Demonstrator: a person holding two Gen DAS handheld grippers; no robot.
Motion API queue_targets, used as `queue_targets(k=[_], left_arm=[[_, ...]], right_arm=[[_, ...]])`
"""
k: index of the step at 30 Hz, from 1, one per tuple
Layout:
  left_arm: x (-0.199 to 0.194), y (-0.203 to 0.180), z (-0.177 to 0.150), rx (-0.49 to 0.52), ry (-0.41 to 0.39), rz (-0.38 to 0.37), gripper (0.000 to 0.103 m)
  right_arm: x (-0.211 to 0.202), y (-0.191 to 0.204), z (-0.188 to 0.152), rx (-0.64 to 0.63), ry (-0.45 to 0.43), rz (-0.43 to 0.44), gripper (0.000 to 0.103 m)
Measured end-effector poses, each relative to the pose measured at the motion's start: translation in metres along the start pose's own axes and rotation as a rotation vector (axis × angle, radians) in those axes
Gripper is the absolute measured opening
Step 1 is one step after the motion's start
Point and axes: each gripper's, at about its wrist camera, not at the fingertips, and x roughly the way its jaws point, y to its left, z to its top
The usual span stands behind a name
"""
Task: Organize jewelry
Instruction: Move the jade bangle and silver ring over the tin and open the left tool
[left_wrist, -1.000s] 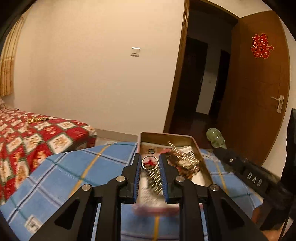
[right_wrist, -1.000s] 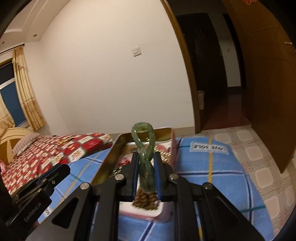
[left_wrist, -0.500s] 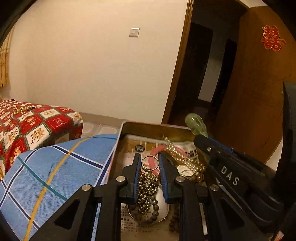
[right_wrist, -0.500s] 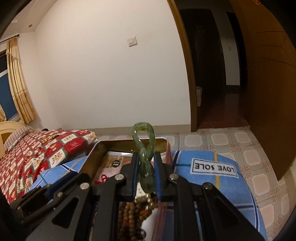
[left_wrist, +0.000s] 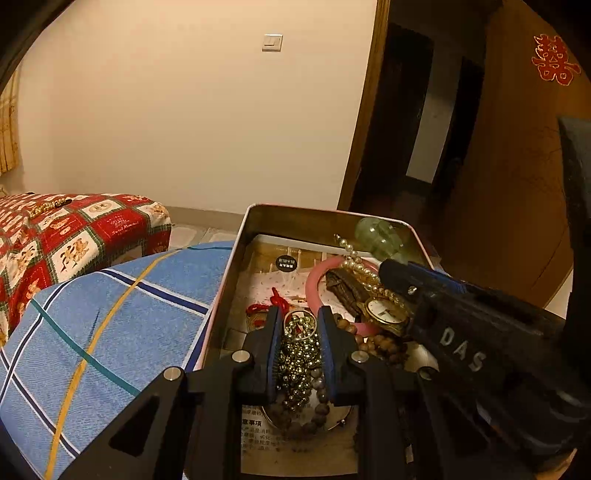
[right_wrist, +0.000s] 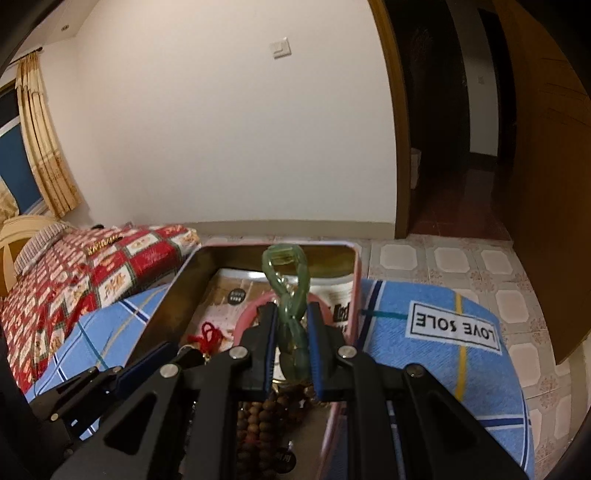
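An open metal tin (left_wrist: 317, 218) sits on a blue plaid cloth and holds a pink bangle (left_wrist: 314, 280), a watch (left_wrist: 384, 310), a pearl string, red cord and brown wooden beads (left_wrist: 384, 347). My left gripper (left_wrist: 298, 314) is shut on a gold bead chain with a ring (left_wrist: 297, 350), low inside the tin. My right gripper (right_wrist: 291, 314) is shut on a green jade-like chain of links (right_wrist: 286, 273), held over the tin (right_wrist: 354, 258). The right gripper (left_wrist: 391, 269) also shows in the left wrist view, and the green links (left_wrist: 376, 236) stick out of it.
The blue plaid cloth (left_wrist: 110, 325) covers the surface, with a "LOVE SOLE" label (right_wrist: 454, 325) on the right. A red patterned bed (left_wrist: 66, 229) lies to the left. A doorway and wooden door (left_wrist: 517, 166) stand behind, with tiled floor (right_wrist: 461, 258) to the right.
Both grippers have moved forward and down over the tin, each still holding its piece. The left gripper's gold chain now hangs down into the tin.
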Motion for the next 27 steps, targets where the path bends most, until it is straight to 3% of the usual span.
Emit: queue_targets(k=[14, 18, 27], left_arm=[[0.005, 0.000, 0.000, 0.017, 0.042, 0.050, 0.020], [0.004, -0.006, -0.003, 0.046, 0.060, 0.091, 0.020], [-0.010, -0.003, -0.014, 0.046, 0.073, 0.108, 0.020]], right_arm=[[0.007, 0.017, -0.006, -0.097, 0.041, -0.024, 0.019], [0.010, 0.019, -0.008, -0.103, 0.063, -0.007, 0.019], [0.006, 0.027, -0.015, -0.104, 0.082, 0.012, 0.019]])
